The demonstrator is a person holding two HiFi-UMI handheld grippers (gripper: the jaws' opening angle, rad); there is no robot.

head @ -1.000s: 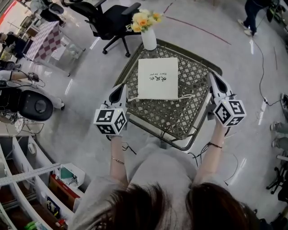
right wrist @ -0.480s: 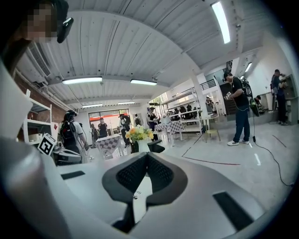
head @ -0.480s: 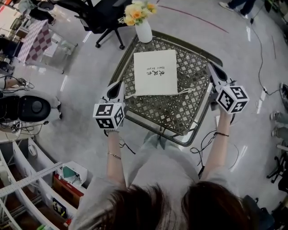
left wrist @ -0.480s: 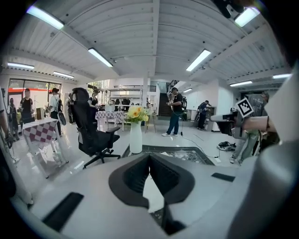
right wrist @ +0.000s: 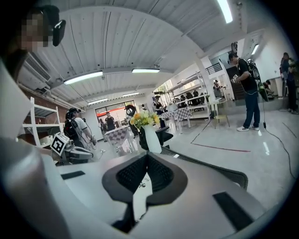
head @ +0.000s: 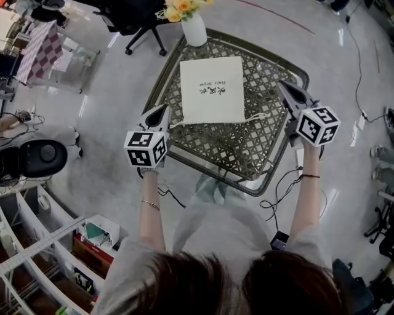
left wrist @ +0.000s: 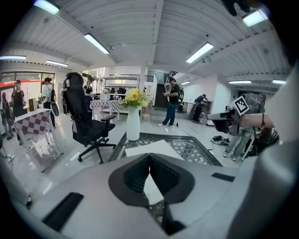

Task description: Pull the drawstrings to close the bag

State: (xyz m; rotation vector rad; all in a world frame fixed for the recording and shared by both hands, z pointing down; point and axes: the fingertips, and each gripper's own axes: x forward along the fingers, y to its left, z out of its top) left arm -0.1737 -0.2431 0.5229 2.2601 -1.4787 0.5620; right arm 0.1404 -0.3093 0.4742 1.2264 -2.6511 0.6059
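A flat white drawstring bag [head: 212, 89] with small black print lies on the green lattice table [head: 271, 175]. Its two thin white drawstrings trail from its near corners, one to the left [head: 176, 125] and one to the right [head: 257, 116]. My left gripper [head: 164, 109] hovers at the table's left edge, just beside the left string, jaws shut with nothing seen between them [left wrist: 149, 156]. My right gripper [head: 280, 85] hangs over the table's right side, above and beyond the right string, also shut and empty [right wrist: 147, 156].
A white vase with yellow flowers [head: 194, 27] stands at the table's far corner, with a black office chair [head: 132, 15] behind it. Cables lie on the grey floor to the right. Shelving and boxes stand at the lower left. People stand in the background.
The head view has tilted, so the table sits higher in frame. Both grippers keep roughly their places beside the bag; the right one has come slightly closer to it.
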